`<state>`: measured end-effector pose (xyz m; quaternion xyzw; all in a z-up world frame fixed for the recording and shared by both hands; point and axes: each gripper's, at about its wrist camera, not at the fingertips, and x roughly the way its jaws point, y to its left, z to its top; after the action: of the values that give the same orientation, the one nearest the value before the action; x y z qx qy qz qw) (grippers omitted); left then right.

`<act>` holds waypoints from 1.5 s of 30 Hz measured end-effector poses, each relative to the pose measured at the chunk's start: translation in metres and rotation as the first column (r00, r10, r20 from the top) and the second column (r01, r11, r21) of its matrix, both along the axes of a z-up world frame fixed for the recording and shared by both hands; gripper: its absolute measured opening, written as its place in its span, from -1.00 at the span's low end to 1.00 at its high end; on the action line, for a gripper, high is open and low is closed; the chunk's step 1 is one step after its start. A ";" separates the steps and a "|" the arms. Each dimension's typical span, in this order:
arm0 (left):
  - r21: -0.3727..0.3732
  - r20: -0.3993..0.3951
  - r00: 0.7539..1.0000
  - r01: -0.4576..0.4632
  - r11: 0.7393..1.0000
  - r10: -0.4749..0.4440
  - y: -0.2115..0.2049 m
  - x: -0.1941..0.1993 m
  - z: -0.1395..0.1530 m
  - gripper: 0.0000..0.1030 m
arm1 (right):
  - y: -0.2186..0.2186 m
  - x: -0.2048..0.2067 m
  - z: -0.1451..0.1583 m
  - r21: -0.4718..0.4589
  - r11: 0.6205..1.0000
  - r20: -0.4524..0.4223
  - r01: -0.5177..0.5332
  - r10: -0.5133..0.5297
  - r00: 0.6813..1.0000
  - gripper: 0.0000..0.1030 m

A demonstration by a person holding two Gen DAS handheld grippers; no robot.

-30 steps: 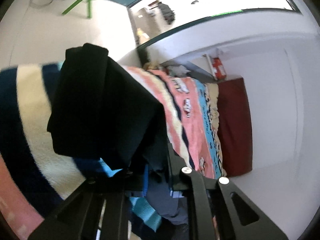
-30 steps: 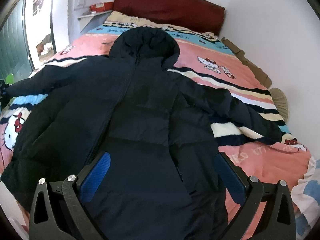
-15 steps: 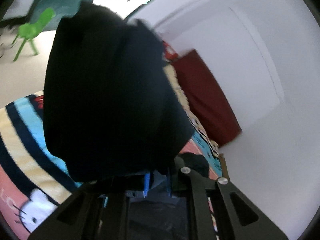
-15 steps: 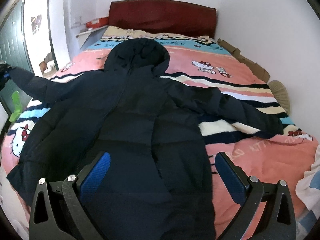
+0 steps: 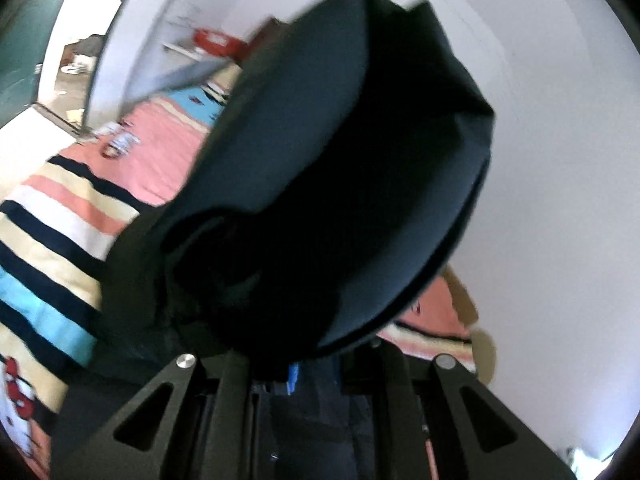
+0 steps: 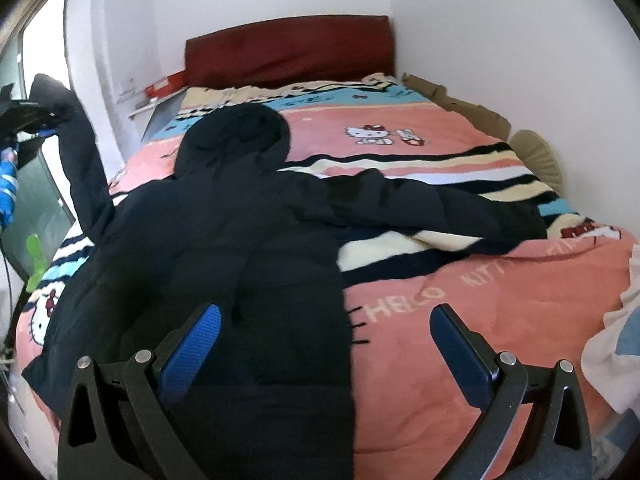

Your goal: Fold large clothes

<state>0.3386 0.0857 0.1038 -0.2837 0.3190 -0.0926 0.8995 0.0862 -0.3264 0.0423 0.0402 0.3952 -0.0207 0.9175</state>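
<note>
A large black hooded jacket [image 6: 248,248] lies front up on the bed, hood [image 6: 240,136] toward the headboard. Its right sleeve [image 6: 432,208] stretches flat across the striped blanket. Its left sleeve [image 6: 84,160] is lifted off the bed, and my left gripper [image 6: 38,118], at the far left of the right wrist view, is shut on the cuff. In the left wrist view the cuff [image 5: 340,168] bulges in front of the lens and hides the fingertips of the left gripper [image 5: 296,360]. My right gripper [image 6: 324,328] hovers open above the jacket's lower hem, touching nothing.
The bed carries a pink, blue and striped cartoon-cat blanket [image 6: 460,308], with a dark red headboard [image 6: 288,50] against the white wall. Cardboard [image 6: 456,104] lines the bed's right side. A shelf with a red box [image 6: 164,84] stands left of the headboard. A green chair [image 6: 36,260] stands at left.
My left gripper has swung up and across with the sleeve cuff, lifting the left sleeve off the bed. The right gripper has drifted right, toward the jacket's right edge.
</note>
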 end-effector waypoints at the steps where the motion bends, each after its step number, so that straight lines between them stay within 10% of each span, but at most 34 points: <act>1: 0.007 -0.012 1.000 0.014 1.000 -0.014 -0.014 0.001 -0.005 -0.78 | -0.005 0.000 -0.001 0.001 1.000 0.002 0.008 -0.008 1.000 0.99; 10: 0.119 -0.192 0.970 0.176 0.977 -0.151 -0.155 0.007 -0.117 -0.78 | -0.051 0.004 -0.018 0.007 0.993 -0.011 0.119 -0.119 0.993 0.99; 21: 0.260 -0.388 0.902 0.306 0.916 -0.190 -0.199 0.022 -0.218 -0.59 | -0.065 0.010 -0.033 0.004 0.987 -0.050 0.163 -0.163 0.985 0.99; 27: 0.254 -0.334 0.913 0.327 0.910 -0.235 -0.187 0.007 -0.182 -0.08 | -0.060 0.000 -0.019 -0.004 0.986 -0.030 0.164 -0.164 0.986 0.99; 36: 0.308 -0.205 0.935 0.342 0.888 -0.290 -0.125 -0.036 -0.083 -0.06 | -0.033 -0.009 0.017 -0.001 0.994 0.022 0.110 -0.110 0.994 0.99; 45: 0.444 -0.146 0.981 0.181 0.878 -0.128 0.001 -0.043 -0.032 -0.06 | 0.045 0.051 0.035 -0.039 0.997 0.026 -0.073 0.074 0.997 0.99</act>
<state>0.2955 0.0867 0.0719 -0.0436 0.4033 -0.0708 0.9113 0.1368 -0.2813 0.0774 0.0084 0.3831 0.0059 0.9236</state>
